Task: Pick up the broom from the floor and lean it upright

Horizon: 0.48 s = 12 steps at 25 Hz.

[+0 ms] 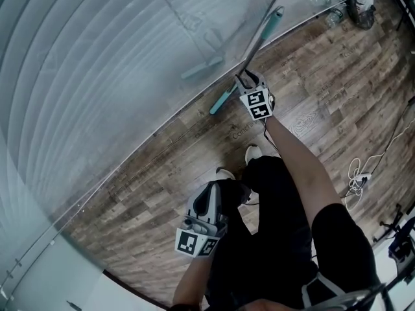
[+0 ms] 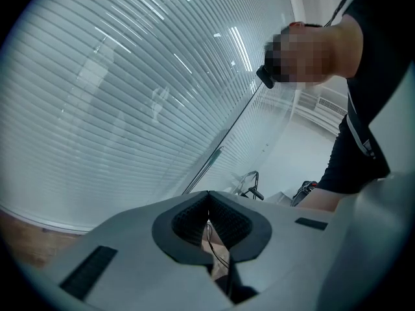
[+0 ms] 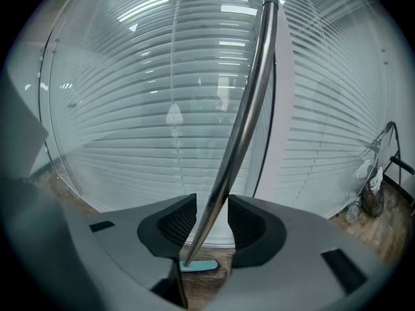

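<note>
The broom [image 1: 259, 44] stands tilted, its metal pole leaning against the glass wall and its teal head [image 1: 222, 100] on the wood floor. My right gripper [image 1: 248, 80] is around the pole low down. In the right gripper view the pole [image 3: 243, 128] runs up between the pads of that gripper [image 3: 212, 216], which stand apart from it with a gap on the left side; the teal head [image 3: 200, 265] shows below. My left gripper [image 1: 219, 190] hangs near the person's legs, away from the broom. In its own view the left gripper [image 2: 208, 203] is shut on nothing.
A glass wall with blinds [image 1: 97, 76] runs along the floor's far edge. Bottles [image 1: 334, 17] and a dark object [image 1: 362, 10] sit by the wall at top right. A white cable [image 1: 355, 173] lies on the floor to the right, with stand legs [image 1: 399, 241] beyond.
</note>
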Motion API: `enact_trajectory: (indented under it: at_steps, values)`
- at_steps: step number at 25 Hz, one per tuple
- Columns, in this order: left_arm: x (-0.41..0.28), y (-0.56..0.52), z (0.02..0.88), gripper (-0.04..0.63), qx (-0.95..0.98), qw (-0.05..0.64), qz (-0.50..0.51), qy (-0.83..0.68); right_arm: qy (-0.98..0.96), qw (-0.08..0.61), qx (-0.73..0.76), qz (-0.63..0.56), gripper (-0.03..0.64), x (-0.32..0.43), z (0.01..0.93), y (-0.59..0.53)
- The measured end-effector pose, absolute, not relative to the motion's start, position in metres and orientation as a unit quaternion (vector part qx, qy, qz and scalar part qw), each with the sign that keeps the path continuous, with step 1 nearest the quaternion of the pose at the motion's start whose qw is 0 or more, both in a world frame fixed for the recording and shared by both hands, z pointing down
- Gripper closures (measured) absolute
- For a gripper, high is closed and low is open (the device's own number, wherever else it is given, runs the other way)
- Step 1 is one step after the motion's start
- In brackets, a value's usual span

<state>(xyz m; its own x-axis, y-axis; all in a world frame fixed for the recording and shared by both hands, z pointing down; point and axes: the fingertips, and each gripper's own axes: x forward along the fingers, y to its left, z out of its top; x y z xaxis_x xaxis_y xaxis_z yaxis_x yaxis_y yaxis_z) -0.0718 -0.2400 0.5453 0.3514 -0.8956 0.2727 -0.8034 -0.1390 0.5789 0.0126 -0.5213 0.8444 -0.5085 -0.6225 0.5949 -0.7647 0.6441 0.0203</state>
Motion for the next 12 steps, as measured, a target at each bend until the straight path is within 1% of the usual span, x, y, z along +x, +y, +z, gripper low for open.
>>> enact_trajectory:
  at_steps: [3, 4, 8, 12]
  values:
    - [-0.069, -0.235, 0.543, 0.577, 0.753, 0.335, -0.065, -0.562, -0.861, 0.269, 0.412, 0.128, 0.479, 0.016, 0.837, -0.521]
    - [-0.069, -0.233, 0.543, 0.577, 0.753, 0.335, -0.065, -0.563, -0.862, 0.263, 0.415, 0.125, 0.51, 0.016, 0.834, -0.523]
    - [-0.07, -0.229, 0.547, 0.577, 0.748, 0.34, -0.061, -0.567, -0.871, 0.256, 0.401, 0.124, 0.534, 0.012, 0.826, -0.523]
    - [-0.069, -0.232, 0.545, 0.577, 0.751, 0.339, -0.058, -0.564, -0.871, 0.277, 0.38, 0.141, 0.538, 0.02, 0.829, -0.521]
